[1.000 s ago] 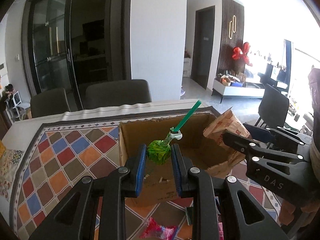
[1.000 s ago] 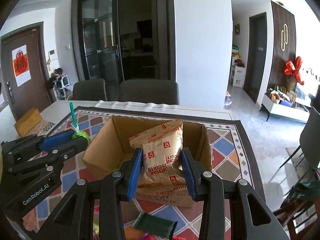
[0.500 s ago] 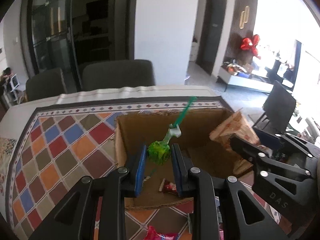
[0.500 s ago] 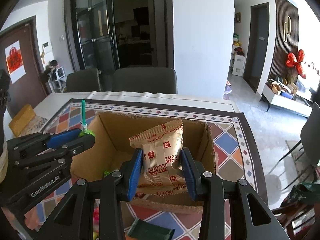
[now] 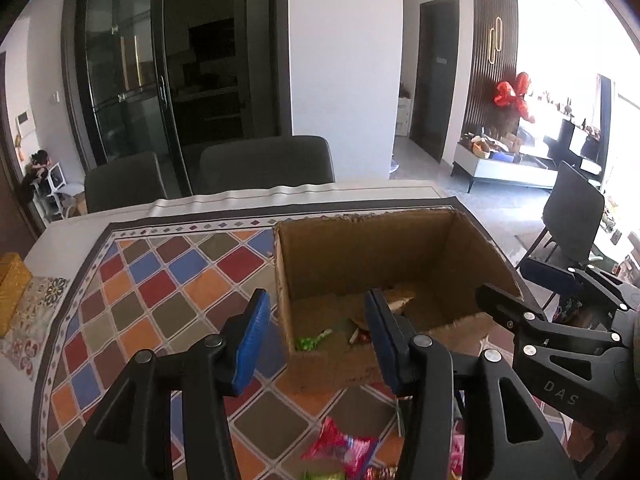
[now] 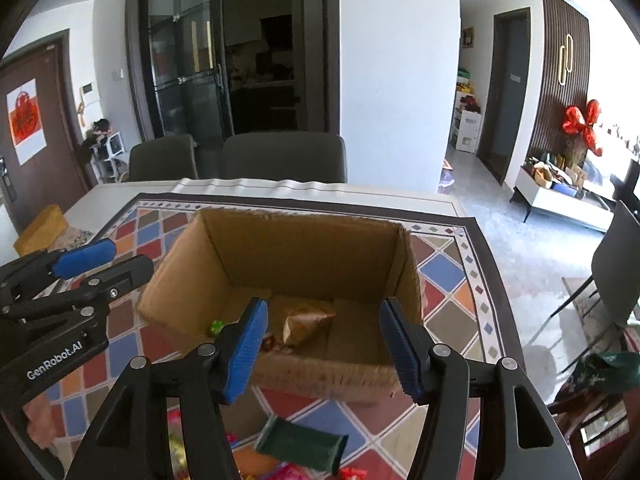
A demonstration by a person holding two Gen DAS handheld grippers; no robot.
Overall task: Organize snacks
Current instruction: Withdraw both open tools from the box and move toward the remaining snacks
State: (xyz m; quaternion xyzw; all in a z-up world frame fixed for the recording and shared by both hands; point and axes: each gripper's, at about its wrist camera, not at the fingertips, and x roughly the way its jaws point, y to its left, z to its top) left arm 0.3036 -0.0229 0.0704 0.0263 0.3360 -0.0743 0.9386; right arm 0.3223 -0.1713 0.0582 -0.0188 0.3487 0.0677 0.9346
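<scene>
1. left wrist view: checkered tablecloth (image 5: 168, 280) beneath left gripper (image 5: 316, 336), jaws spread, holding nothing; two dark chairs (image 5: 264, 164) beyond.
2. cardboard box (image 5: 400, 240) just ahead, near rim between the fingers; green lollipop (image 5: 310, 342) lying inside.
3. right gripper (image 6: 324, 336) likewise released, biscuit packet (image 6: 304, 320) on box floor ahead.
4. loose snacks (image 6: 300, 444) below, near table edge.
</scene>
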